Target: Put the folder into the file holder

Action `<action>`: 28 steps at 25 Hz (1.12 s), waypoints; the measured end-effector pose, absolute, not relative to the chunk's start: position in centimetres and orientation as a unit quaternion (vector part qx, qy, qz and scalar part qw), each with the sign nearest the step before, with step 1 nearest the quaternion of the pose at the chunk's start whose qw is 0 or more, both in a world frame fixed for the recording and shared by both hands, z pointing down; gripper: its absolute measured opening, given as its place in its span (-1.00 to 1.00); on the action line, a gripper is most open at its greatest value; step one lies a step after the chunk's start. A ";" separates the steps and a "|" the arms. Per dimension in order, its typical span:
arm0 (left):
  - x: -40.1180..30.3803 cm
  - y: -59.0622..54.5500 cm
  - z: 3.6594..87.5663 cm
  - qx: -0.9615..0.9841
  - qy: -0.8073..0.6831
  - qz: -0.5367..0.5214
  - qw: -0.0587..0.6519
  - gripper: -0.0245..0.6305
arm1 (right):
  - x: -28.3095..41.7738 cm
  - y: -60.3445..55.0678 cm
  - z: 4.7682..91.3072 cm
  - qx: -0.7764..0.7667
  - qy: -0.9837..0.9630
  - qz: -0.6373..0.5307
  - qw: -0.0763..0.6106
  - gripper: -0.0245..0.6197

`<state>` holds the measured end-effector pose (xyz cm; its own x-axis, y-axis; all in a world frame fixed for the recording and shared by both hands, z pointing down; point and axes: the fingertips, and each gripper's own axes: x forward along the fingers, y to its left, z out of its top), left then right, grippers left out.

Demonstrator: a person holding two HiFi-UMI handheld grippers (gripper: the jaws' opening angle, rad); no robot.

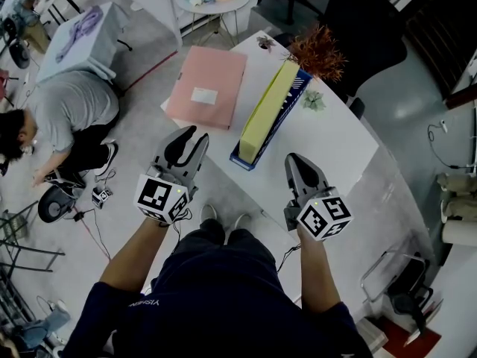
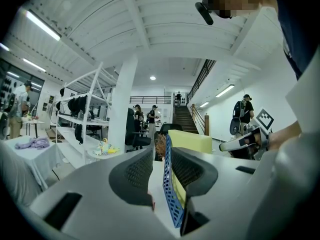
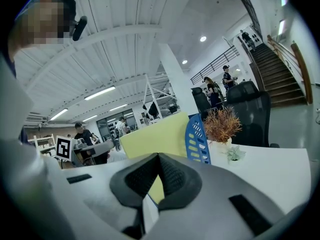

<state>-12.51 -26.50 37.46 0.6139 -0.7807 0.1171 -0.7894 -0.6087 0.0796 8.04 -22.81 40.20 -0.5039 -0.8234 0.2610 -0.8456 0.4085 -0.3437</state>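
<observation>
A pink folder (image 1: 207, 86) with a white label lies flat at the left edge of the white table (image 1: 339, 144). To its right stands a blue perforated file holder (image 1: 287, 114) with a yellow folder (image 1: 267, 109) upright in it. My left gripper (image 1: 189, 142) hovers near the table's front left corner, short of the pink folder, jaws open with nothing between them. The left gripper view looks through that gap (image 2: 161, 156) at the holder (image 2: 170, 194). My right gripper (image 1: 297, 164) is shut and empty, in front of the holder's near end (image 3: 197, 139).
A potted orange plant (image 1: 317, 51) and a small green succulent (image 1: 313, 101) stand on the table beyond the holder. A black office chair (image 1: 369, 28) is behind the table. On the floor at left, a person (image 1: 71, 114) crouches among cables.
</observation>
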 end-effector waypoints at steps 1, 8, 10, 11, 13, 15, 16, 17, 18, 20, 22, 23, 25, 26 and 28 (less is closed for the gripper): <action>-12.4 -26.5 37.3 0.897 -0.437 0.035 0.061 -0.52 | 8.0 -22.9 40.0 0.497 -0.839 0.218 0.024 -0.91; -12.0 -26.6 36.8 0.898 -0.434 0.031 0.060 -0.60 | 8.1 -23.0 39.1 0.496 -0.842 0.213 0.018 -0.91; -11.8 -26.7 36.7 0.899 -0.433 0.031 0.061 -0.62 | 8.2 -23.0 38.8 0.496 -0.843 0.210 0.017 -0.91; -11.7 -26.7 36.7 0.899 -0.432 0.032 0.061 -0.63 | 8.2 -23.1 38.7 0.495 -0.843 0.208 0.016 -0.91; -11.6 -26.8 36.7 0.899 -0.432 0.031 0.060 -0.65 | 8.3 -23.2 38.5 0.495 -0.844 0.207 0.013 -0.91; -11.4 -26.9 36.6 0.900 -0.432 0.030 0.061 -0.67 | 8.3 -23.3 38.4 0.494 -0.845 0.205 0.012 -0.91; -11.4 -27.0 36.6 0.900 -0.431 0.030 0.061 -0.68 | 8.3 -23.3 38.4 0.493 -0.845 0.204 0.012 -0.91; -11.3 -27.0 36.5 0.900 -0.431 0.030 0.061 -0.69 | 8.3 -23.4 38.3 0.493 -0.846 0.204 0.012 -0.91; -11.3 -27.1 36.4 0.900 -0.431 0.030 0.061 -0.70 | 8.4 -23.5 38.2 0.492 -0.847 0.203 0.012 -0.91; -11.1 -27.3 36.3 0.900 -0.430 0.031 0.061 -0.72 | 8.4 -23.6 38.1 0.491 -0.847 0.202 0.010 -0.91; -10.9 -27.4 36.4 0.901 -0.429 0.032 0.061 -0.73 | 8.5 -23.7 38.0 0.489 -0.848 0.202 0.009 -0.91; -10.8 -27.4 36.4 0.901 -0.428 0.032 0.061 -0.74 | 8.5 -23.8 37.9 0.488 -0.849 0.201 0.009 -0.91; -10.6 -27.5 36.4 0.901 -0.427 0.033 0.061 -0.75 | 8.5 -23.9 37.9 0.487 -0.850 0.200 0.008 -0.91; -10.5 -27.6 36.3 0.902 -0.427 0.034 0.061 -0.76 | 8.6 -24.0 37.8 0.486 -0.851 0.200 0.008 -0.91; -10.3 -27.7 36.3 0.902 -0.426 0.034 0.061 -0.77 | 8.7 -24.1 37.8 0.485 -0.851 0.200 0.008 -0.91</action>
